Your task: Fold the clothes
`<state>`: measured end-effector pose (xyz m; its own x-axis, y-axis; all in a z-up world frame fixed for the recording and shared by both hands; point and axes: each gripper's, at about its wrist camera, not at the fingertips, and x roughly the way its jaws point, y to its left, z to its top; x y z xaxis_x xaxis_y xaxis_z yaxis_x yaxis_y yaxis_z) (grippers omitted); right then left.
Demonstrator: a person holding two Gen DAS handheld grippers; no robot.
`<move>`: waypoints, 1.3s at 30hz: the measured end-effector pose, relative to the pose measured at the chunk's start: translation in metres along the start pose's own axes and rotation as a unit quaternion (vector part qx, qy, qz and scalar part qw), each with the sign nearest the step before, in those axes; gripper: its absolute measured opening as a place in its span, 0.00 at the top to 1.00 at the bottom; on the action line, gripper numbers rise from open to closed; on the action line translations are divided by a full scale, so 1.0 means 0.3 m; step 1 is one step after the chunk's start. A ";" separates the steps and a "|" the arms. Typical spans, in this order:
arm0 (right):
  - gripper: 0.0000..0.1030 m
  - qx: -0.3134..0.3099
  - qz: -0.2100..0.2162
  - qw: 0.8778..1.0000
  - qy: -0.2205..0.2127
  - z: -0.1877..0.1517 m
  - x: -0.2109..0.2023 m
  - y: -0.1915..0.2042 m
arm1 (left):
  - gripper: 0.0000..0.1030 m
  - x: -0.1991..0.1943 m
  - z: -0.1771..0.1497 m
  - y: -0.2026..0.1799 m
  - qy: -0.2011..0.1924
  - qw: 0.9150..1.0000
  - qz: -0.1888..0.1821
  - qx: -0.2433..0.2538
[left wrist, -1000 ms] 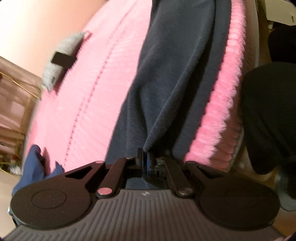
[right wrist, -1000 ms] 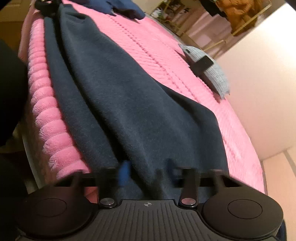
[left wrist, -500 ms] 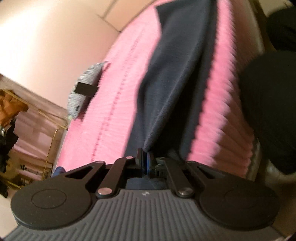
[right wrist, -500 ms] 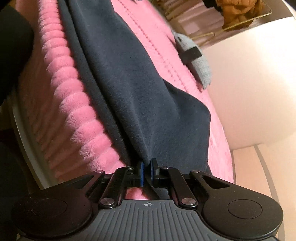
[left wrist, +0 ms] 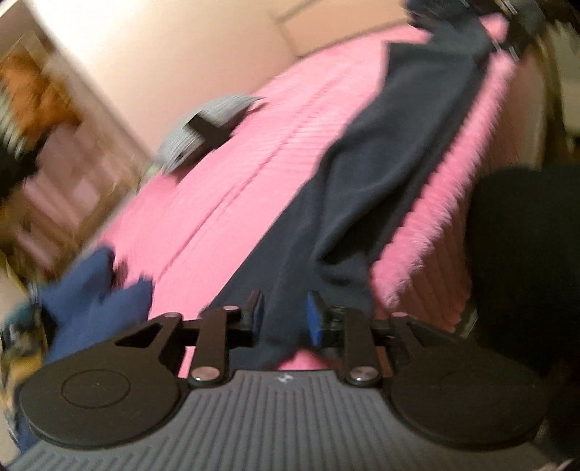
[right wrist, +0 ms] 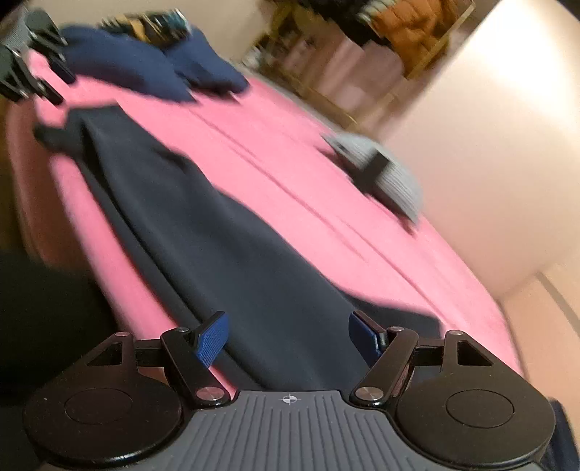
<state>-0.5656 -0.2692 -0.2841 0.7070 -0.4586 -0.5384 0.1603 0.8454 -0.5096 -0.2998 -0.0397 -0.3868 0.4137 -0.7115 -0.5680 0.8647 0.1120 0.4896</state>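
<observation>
A long dark navy garment [left wrist: 380,174] lies stretched along the near edge of a pink bedspread [left wrist: 253,152]. My left gripper [left wrist: 285,317] is open at one end of it, and a fold of the cloth still passes between its blue pads [left wrist: 258,315]. In the right wrist view the same navy garment [right wrist: 235,246] runs away from my right gripper [right wrist: 288,337], which is wide open just above its other end with nothing held. The left gripper [right wrist: 29,72] shows at the far end, top left.
A folded grey knit piece [right wrist: 384,177] with a black tag lies near the wall side. A bright blue garment pile [right wrist: 145,69] sits at one end of the bed. The person's dark clothing [left wrist: 525,253] stands against the bed's edge. A clothes rack [right wrist: 409,21] is behind.
Both grippers were shut on the navy garment's ends half a second ago; both have opened and let it go. The garment now rests flat on the bedspread. Both views have swung.
</observation>
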 end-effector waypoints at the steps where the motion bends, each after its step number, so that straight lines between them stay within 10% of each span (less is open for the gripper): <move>1: 0.30 0.001 0.012 1.000 -0.012 0.032 0.014 0.023 | 0.72 -0.003 -0.005 0.032 0.006 1.000 0.002 -0.019; 13: 0.26 -0.104 0.081 0.991 -0.040 0.130 0.154 0.227 | 0.83 0.157 -0.046 0.163 0.059 0.984 -0.131 -0.109; 17: 0.26 -0.088 0.078 0.992 -0.038 0.109 0.143 0.215 | 0.94 0.137 -0.012 0.184 0.040 0.991 -0.109 -0.069; 23: 0.26 -0.083 0.082 0.993 -0.029 0.095 0.114 0.228 | 0.89 0.134 0.028 0.310 0.031 0.997 0.058 -0.038; 28: 0.26 -0.065 0.082 0.994 -0.025 0.082 0.111 0.224 | 0.82 0.091 -0.030 0.264 0.037 0.998 0.045 -0.037; 32: 0.26 -0.068 0.083 0.994 -0.025 0.084 0.106 0.232 | 0.79 0.046 -0.060 0.098 0.019 0.996 -0.015 0.088; 39: 0.26 -0.052 0.068 0.996 -0.025 0.085 0.091 0.218 | 0.78 0.113 -0.101 -0.067 0.034 0.958 0.004 0.286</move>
<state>-0.5182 -0.2196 -0.3150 0.7513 -0.3245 -0.5746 -0.0101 0.8650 -0.5017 -0.2946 -0.0449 -0.4359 0.4550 -0.6627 -0.5948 0.5720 -0.2944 0.7656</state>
